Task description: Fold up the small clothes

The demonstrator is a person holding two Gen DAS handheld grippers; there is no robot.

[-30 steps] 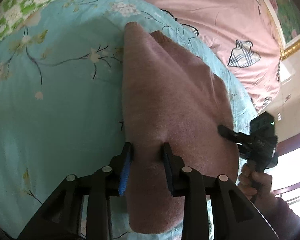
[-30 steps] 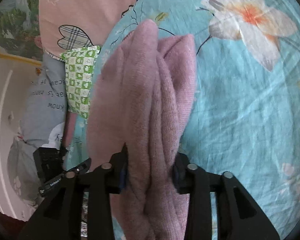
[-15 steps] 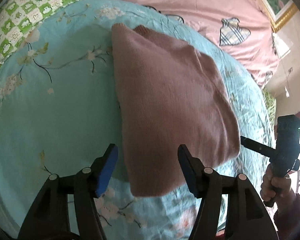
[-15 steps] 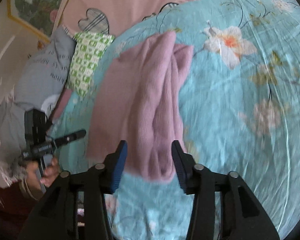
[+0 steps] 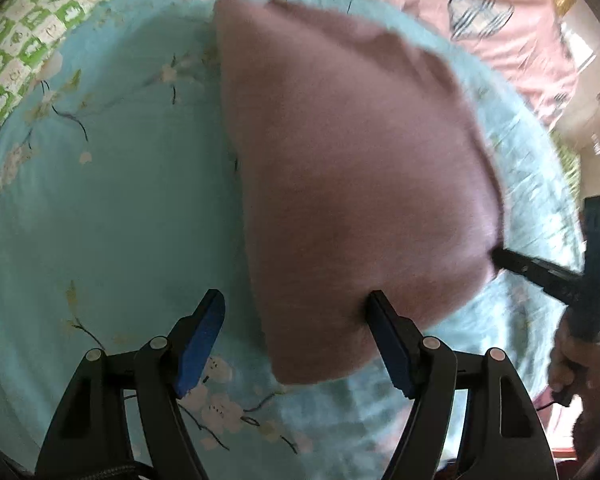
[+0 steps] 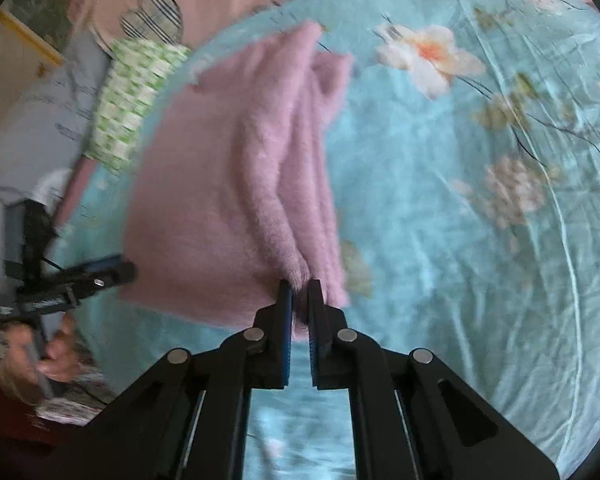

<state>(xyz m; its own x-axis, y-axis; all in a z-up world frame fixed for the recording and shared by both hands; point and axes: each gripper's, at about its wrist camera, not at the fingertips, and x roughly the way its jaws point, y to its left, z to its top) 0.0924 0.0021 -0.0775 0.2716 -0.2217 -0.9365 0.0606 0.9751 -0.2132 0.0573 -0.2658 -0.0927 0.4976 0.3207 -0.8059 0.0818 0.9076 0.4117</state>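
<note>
Folded pink garment point(image 5: 352, 184) lying on the floral blue bedspread point(image 5: 112, 208).

The right gripper point(image 6: 299, 286) has its fingers pinched together on the garment's near edge fold. The left gripper point(image 5: 294, 300) is opening, fingers wide, straddling the garment's near corner without pressing it. A green checked cloth point(image 5: 32, 36) lies beyond the garment.

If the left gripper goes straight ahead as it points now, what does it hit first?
Most likely the near edge of the folded pink garment, which lies between the opening jaws of the left gripper; depth is unclear.
</note>
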